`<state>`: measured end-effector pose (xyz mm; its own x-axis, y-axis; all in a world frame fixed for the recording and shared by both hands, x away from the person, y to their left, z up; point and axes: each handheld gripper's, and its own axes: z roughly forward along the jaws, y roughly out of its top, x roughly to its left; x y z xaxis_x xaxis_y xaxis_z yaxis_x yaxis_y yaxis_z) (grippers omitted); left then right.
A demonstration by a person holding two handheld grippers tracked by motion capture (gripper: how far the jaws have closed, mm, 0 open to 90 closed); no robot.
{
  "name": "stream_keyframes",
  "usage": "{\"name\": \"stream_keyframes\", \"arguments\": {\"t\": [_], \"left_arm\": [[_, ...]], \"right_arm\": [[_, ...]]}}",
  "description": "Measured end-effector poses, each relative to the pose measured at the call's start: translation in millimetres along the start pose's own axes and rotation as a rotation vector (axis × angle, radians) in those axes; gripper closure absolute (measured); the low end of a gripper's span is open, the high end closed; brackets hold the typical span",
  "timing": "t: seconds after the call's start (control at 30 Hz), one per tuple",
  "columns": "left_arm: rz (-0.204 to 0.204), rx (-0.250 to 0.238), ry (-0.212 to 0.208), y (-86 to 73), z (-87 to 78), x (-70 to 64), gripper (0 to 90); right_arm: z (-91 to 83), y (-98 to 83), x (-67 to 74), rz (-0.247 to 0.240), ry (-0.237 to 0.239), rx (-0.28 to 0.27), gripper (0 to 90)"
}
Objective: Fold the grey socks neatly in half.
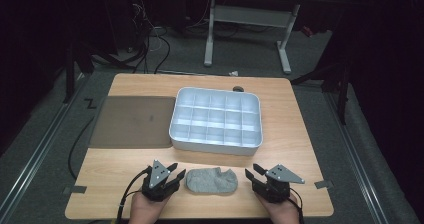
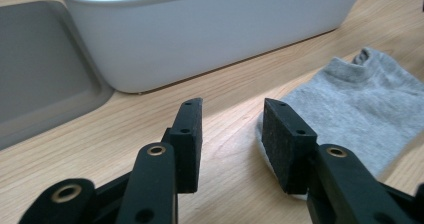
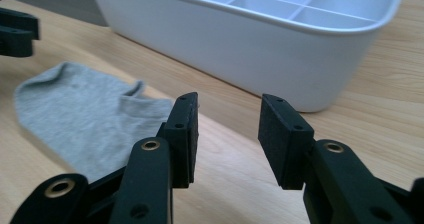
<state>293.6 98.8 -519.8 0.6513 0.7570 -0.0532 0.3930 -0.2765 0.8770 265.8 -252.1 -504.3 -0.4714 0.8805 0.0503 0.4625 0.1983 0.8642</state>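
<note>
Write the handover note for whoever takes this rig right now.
Left tool: open, nothing between its jaws, just left of the grey sock, one pad over the sock's edge.
Right tool: open, nothing held, just right of the sock.
Sock: lying flat on the table between the two tools, in front of the white divided bin.
Bin: compartments look empty. Grey mat lies to its left.
Done: nothing visible yet.
Left: probably grasp the sock and stow it in the bin.
</note>
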Motion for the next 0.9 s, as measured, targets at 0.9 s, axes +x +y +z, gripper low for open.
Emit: {"name": "stream_keyframes", "arguments": {"t": [0.9], "left_arm": [[0.062, 0.156, -0.015, -2.0, 27.8, -29.6, 81.9]], "right_arm": [[43.4, -5.4, 51.3, -0.142, 0.104, 0.226, 70.4]]}}
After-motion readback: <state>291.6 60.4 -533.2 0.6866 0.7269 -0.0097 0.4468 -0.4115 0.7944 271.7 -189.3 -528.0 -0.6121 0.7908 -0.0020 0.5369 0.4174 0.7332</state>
